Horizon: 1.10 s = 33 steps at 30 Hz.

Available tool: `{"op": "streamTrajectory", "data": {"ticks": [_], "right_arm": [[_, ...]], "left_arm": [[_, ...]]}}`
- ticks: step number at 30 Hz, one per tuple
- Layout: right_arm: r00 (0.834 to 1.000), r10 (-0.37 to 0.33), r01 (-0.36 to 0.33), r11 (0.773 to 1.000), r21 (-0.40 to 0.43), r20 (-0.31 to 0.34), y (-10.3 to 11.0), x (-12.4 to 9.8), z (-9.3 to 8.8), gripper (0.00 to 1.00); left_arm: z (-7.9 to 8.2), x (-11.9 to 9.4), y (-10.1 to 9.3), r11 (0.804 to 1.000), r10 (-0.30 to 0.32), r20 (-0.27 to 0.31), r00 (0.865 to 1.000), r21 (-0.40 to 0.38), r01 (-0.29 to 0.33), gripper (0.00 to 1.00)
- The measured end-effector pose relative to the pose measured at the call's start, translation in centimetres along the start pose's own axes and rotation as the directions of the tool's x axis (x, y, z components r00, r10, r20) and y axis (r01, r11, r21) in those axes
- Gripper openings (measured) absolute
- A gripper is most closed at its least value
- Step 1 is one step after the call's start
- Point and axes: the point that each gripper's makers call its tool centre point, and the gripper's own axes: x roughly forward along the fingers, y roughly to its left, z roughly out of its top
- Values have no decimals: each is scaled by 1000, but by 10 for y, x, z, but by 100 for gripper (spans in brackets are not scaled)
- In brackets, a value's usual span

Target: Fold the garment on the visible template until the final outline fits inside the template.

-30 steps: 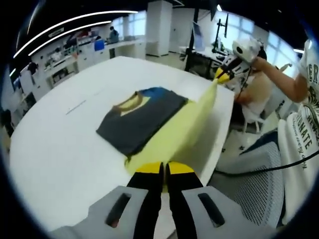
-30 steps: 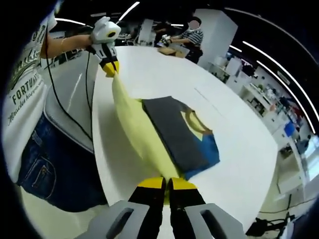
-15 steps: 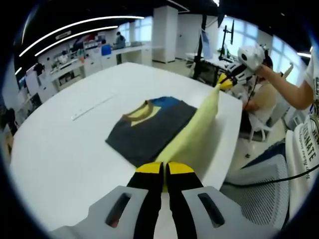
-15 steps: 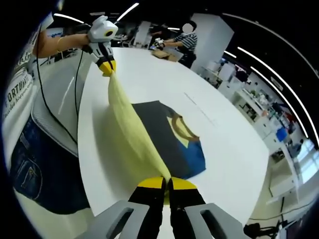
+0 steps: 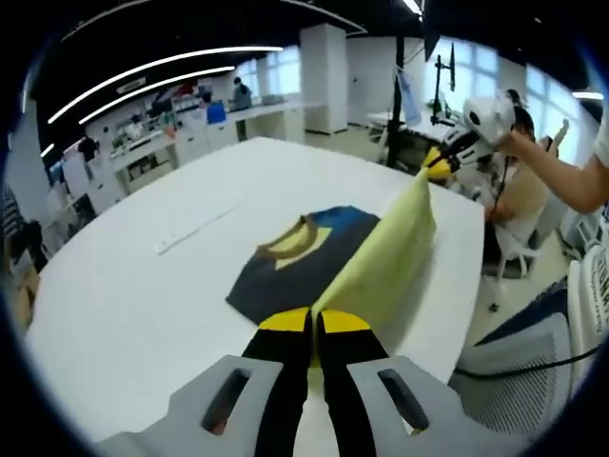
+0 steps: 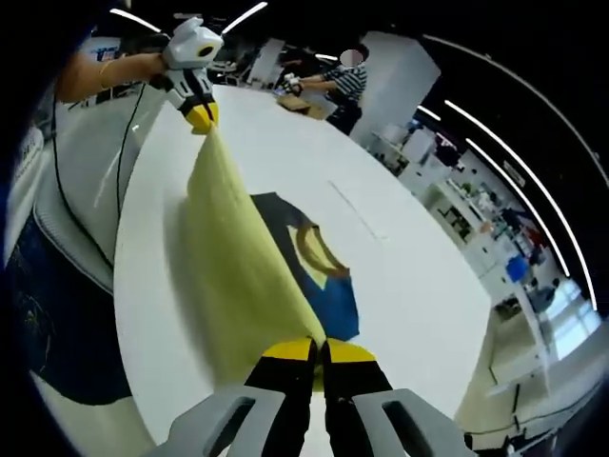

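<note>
A garment lies on the white table (image 5: 124, 305), with a dark grey body (image 5: 281, 281), a yellow collar and a blue patch. Its pale yellow part (image 5: 385, 262) is lifted off the table and stretched between both grippers. My left gripper (image 5: 312, 328) is shut on one corner of it. My right gripper (image 5: 436, 164), held by a hand at the table's far edge, pinches the other corner. In the right gripper view my right gripper (image 6: 319, 352) is shut on the yellow part (image 6: 238, 276), which runs up to the left gripper (image 6: 200, 116) and hangs over the dark and blue part (image 6: 333, 295).
A thin white strip (image 5: 195, 228) lies on the table beyond the garment, also seen as a strip (image 6: 357, 211). A mesh chair (image 5: 533, 381) stands off the table edge. A person (image 6: 347, 81) sits at the far end. Desks line the background.
Both grippers have risen and carried the yellow part up and over toward the dark body, covering more of it. Both stay shut on the fabric.
</note>
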Motion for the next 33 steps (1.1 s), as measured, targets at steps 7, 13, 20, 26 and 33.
{"op": "streamTrajectory", "data": {"ticks": [7,13,20,26,33], "right_arm": [[999,-47,47,999,-18,15,-13,11,4,0],[997,-71,71,997,-25,7,-25,21,5,0],[993,-116,116,993,-20,3,-43,33,6,0],[986,-164,163,986,26,19,-58,44,11,0],[973,-224,216,969,124,57,-75,57,19,0]], "left_arm": [[4,7,15,998,66,0,998,16,-66,0],[12,16,28,994,110,9,994,27,-110,0],[22,29,42,991,131,15,991,12,-131,0],[26,37,53,988,154,11,988,13,-155,0],[27,46,63,984,179,18,984,3,-179,0]]}}
